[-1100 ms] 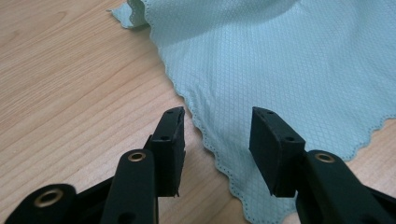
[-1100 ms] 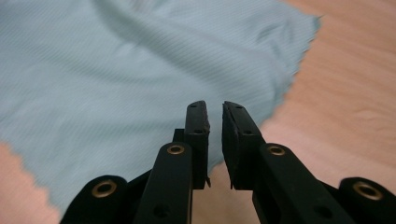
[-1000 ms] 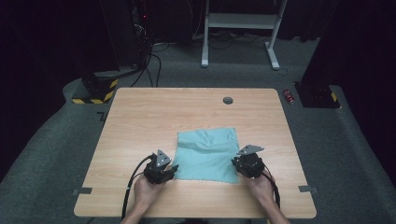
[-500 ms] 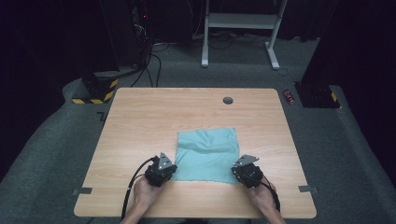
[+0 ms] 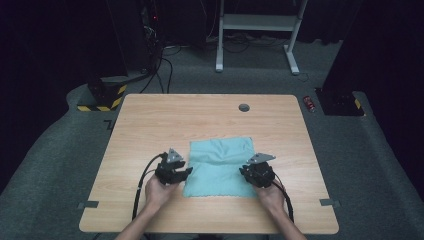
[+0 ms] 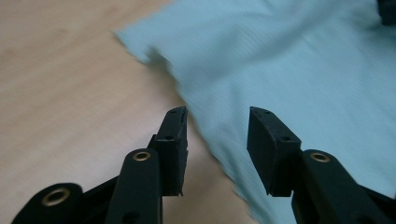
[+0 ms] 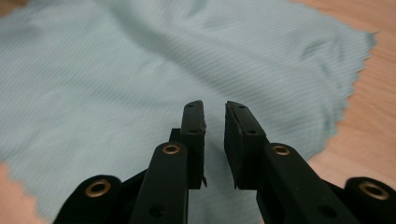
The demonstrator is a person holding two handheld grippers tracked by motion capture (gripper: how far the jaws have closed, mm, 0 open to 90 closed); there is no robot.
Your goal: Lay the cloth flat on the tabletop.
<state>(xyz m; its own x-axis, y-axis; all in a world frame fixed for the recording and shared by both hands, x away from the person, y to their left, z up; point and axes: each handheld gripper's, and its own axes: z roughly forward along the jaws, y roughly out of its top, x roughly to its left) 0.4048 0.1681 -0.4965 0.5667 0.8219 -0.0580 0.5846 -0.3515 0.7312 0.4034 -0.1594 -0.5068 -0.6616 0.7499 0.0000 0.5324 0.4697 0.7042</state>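
Both grippers have just opened and let go of the cloth (image 5: 220,165), which now lies flat on the table (image 5: 150,120), near the person. Left gripper (image 6: 217,128) sits empty at its left edge and right gripper (image 7: 215,119) empty at its right, ready to grab again.

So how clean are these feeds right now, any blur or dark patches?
High view: table evenly lit, room behind nearly black. Left gripper view: cloth edge smeared by motion blur, jaws sharper. Right gripper view: jaws crisp, cloth softens toward the far edge; no glare.
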